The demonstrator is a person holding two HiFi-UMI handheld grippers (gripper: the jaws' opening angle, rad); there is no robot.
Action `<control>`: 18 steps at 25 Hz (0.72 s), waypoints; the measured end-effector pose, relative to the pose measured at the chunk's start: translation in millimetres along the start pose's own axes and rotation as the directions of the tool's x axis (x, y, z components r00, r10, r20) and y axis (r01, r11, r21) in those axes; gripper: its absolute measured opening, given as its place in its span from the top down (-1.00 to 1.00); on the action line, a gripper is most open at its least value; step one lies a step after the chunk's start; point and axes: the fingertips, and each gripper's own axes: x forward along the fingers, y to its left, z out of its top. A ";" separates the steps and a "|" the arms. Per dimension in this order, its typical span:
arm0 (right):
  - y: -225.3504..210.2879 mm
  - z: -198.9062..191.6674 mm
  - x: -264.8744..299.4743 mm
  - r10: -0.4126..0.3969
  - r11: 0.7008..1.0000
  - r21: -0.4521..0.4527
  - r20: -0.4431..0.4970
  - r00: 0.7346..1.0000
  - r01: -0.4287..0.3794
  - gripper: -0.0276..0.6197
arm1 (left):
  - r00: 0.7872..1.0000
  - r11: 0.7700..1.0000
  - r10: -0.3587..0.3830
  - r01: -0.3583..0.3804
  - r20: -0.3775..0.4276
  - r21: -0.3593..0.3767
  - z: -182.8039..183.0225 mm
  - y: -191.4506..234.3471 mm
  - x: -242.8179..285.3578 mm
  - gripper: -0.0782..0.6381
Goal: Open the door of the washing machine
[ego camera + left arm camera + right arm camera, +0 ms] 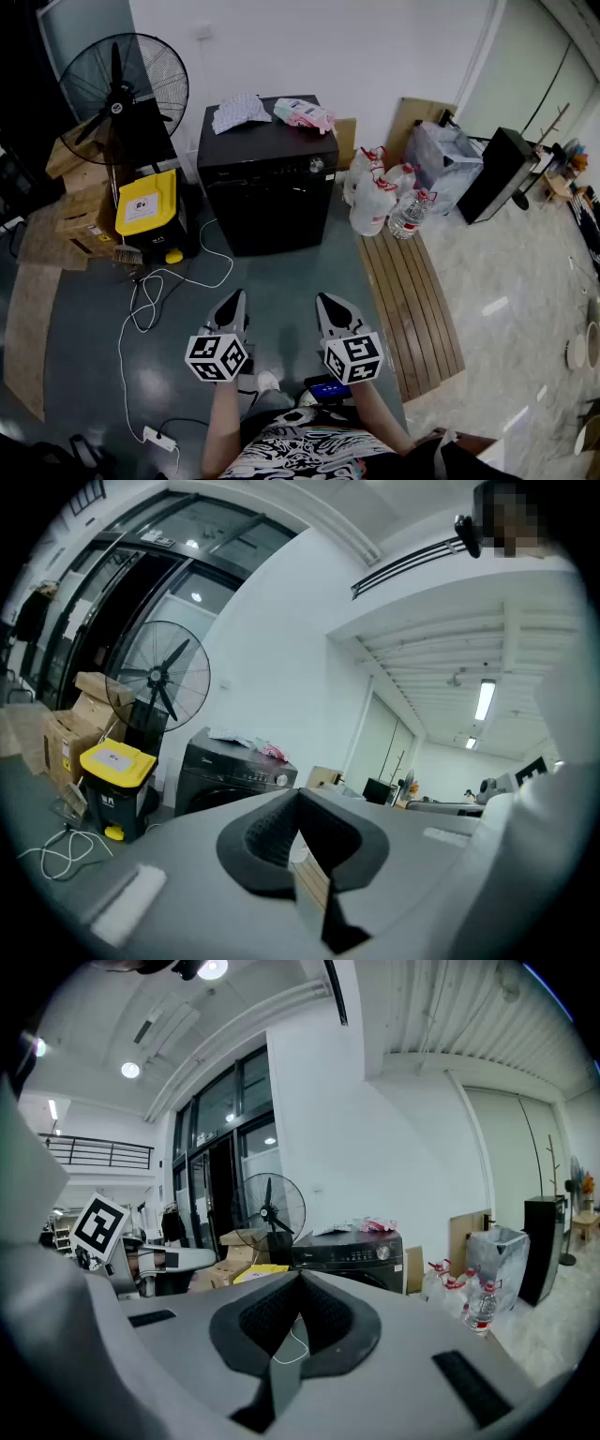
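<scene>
A black front-loading washing machine [267, 183] stands against the far wall with its door closed; cloths and a pink packet lie on its top. It also shows in the left gripper view [230, 771] and the right gripper view [352, 1255]. My left gripper [239, 298] and right gripper [325, 302] hover side by side above the grey floor, well short of the machine. Both are shut with nothing between their jaws, the tips meeting in the left gripper view [296, 795] and the right gripper view [298, 1277].
A standing fan [122, 89], cardboard boxes and a yellow-lidded bin [148, 208] sit left of the machine. Water jugs [380, 197] and a wooden pallet [412, 305] lie to its right. A white cable [141, 309] trails across the floor at the left.
</scene>
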 end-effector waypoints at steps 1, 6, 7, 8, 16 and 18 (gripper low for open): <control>1.8 -0.3 -2.0 0.001 1.000 -0.002 0.001 1.000 -0.001 0.91 | 1.000 1.000 0.004 -0.004 -0.001 0.013 -0.2 -0.5 -3.4 0.78; 7.7 -1.1 -7.5 0.003 1.000 -0.010 -0.002 1.000 -0.003 0.91 | 1.000 0.998 0.022 -0.022 0.004 0.060 -0.7 -3.4 -16.0 0.78; 8.6 -0.7 -7.5 0.006 1.000 -0.012 -0.003 1.000 -0.006 0.91 | 1.000 0.997 0.026 -0.026 0.005 0.068 -0.4 -3.4 -16.7 0.78; 9.3 -0.2 -7.0 0.010 1.000 -0.013 -0.002 1.000 -0.010 0.91 | 1.000 0.997 0.029 -0.030 0.006 0.075 0.1 -3.0 -16.8 0.78; 15.2 -7.9 10.5 0.136 0.987 0.086 -0.002 0.991 -0.135 0.64 | 1.000 0.999 0.018 -0.018 -0.002 0.052 -3.3 11.5 -2.7 0.39; 13.6 -9.6 25.6 0.148 0.986 0.083 -0.012 0.989 -0.147 0.40 | 1.000 0.998 0.024 -0.024 -0.004 0.062 -3.2 23.0 10.1 0.29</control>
